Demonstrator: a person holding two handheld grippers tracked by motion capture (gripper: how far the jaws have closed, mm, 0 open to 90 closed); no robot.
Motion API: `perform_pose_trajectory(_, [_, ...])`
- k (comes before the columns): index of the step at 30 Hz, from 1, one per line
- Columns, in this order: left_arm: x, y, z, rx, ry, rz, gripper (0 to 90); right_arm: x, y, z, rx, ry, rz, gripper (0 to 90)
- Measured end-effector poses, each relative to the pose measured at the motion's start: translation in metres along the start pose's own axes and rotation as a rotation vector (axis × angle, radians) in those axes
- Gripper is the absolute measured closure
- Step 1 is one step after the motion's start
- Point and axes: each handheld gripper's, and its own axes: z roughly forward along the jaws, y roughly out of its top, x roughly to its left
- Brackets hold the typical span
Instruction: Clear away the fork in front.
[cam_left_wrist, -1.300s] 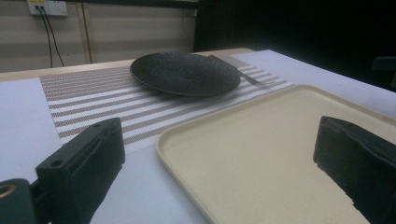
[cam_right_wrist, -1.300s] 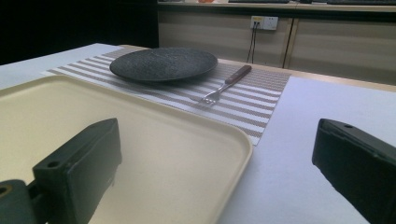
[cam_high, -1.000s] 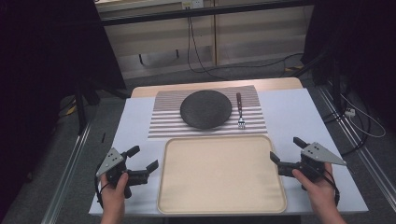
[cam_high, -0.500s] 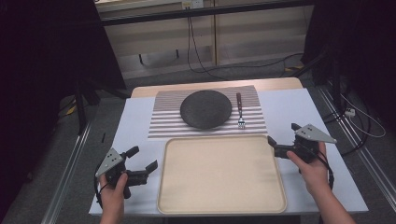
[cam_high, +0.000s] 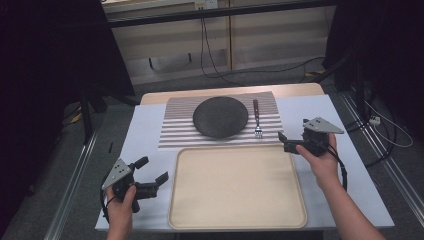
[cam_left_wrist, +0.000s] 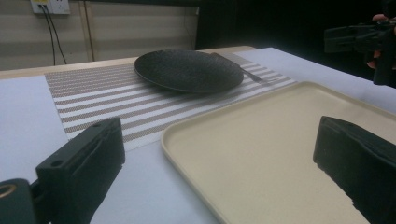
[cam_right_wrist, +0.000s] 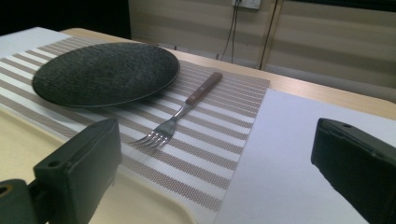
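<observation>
My right gripper (cam_high: 289, 141) hovers jaws wide near the wood-handled metal fork (cam_high: 257, 118); left gripper (cam_high: 151, 173) jaws wide too, holding nothing.

The fork lies on the brown-and-white striped placemat (cam_high: 177, 125), just right of the round black textured plate (cam_high: 220, 116), tines toward the beige rectangular plastic tray (cam_high: 237, 187), handle toward the table's far edge. My right gripper sits over the tray's far right corner, bare white table cover (cam_high: 310, 107) to its right. My left is off the tray's left rim. Count: one fork, one plate, one placemat, one tray, two grippers.
</observation>
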Motion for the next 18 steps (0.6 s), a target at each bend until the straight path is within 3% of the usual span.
perform_pose_trajectory(7, [0.000,0.001,-0.001,-0.005,0.001,-0.001,2.2,0.004,0.009,0.023,0.026,0.010,-0.010,1.7])
perform_pose_trajectory(18, [0.000,0.000,-0.002,-0.004,0.001,-0.003,2.3,-0.005,0.015,0.059,0.085,-0.004,0.000,2.4])
